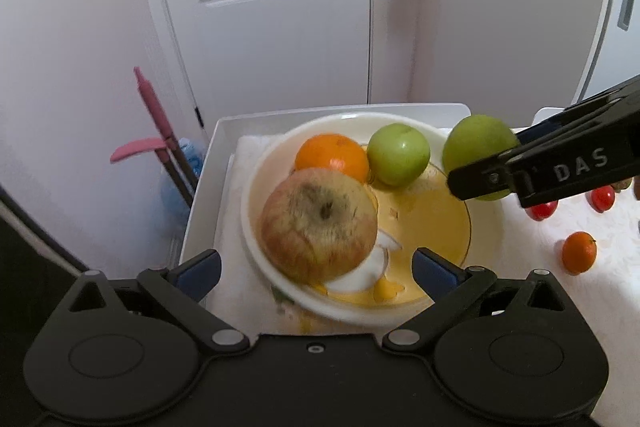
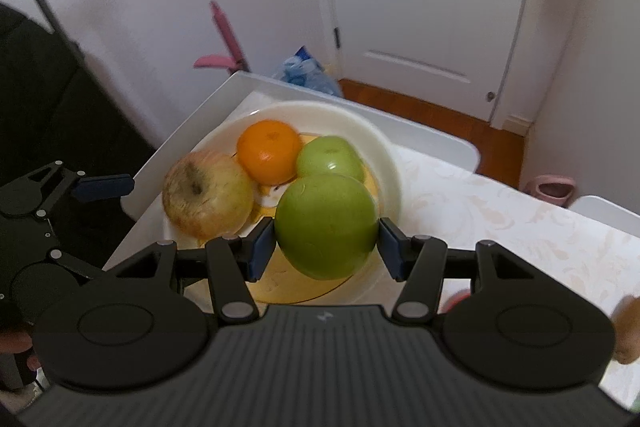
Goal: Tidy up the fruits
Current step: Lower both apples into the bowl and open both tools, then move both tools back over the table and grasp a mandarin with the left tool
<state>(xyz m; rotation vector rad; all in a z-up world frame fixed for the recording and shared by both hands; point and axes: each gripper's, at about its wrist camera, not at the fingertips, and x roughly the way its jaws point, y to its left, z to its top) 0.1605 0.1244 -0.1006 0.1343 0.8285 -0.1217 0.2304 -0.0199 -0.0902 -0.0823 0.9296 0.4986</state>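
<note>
A cream bowl with a yellow inside stands on the white table. In it lie a reddish-yellow apple, an orange and a green apple. My left gripper is open wide, its fingers on either side of the reddish apple without touching it. My right gripper is shut on a second green apple, held over the bowl's right rim.
On the table right of the bowl lie a small orange and red tomatoes. A pink-handled tool and a blue bag stand on the floor beyond the table's left edge. A white door is behind.
</note>
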